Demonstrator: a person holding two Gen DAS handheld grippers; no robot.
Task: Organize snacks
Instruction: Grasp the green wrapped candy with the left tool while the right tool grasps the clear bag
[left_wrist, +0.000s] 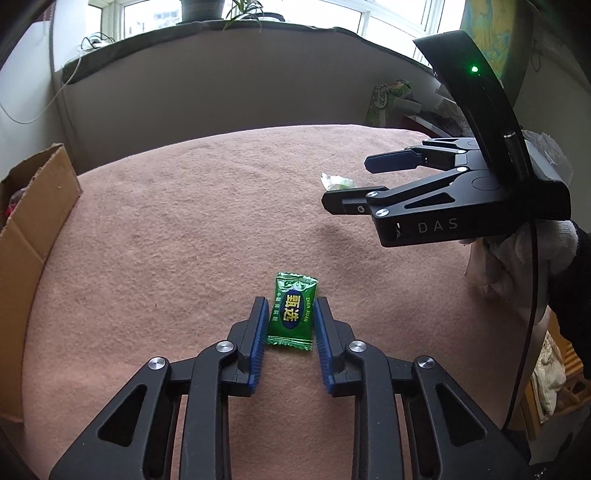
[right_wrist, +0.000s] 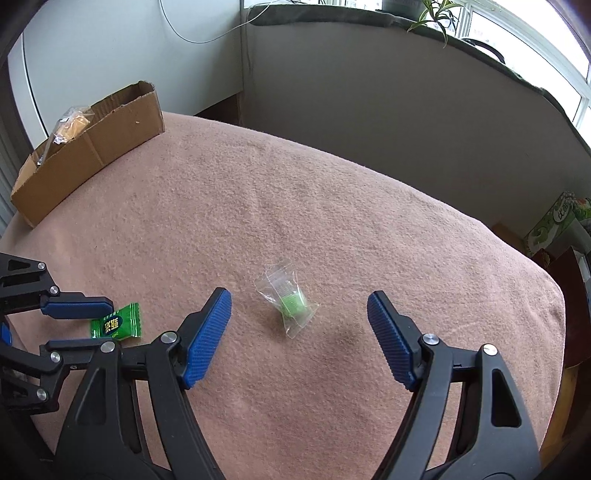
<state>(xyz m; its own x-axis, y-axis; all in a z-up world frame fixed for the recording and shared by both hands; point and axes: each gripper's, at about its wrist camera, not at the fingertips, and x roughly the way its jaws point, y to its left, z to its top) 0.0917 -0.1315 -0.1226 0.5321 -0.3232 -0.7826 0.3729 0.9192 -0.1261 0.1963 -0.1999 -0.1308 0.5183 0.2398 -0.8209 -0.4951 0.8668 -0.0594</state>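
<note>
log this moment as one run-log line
left gripper: shut on green candy | right gripper: open over clear-wrapped candy | cardboard box: far left

Two grippers, two wrapped candies, one cardboard box

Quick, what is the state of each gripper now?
Left gripper: closed on the green candy packet.
Right gripper: open, holding nothing; clear-wrapped candy lies ahead.

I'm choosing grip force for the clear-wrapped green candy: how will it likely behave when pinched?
The clear-wrapped green candy looks very light, so it may skid on the pink blanket if nudged. Its crinkled clear film probably flexes and slips, while the green lump inside seems firmer. With the right gripper open around it, pinching the lump seems safer than the loose ends.
</note>
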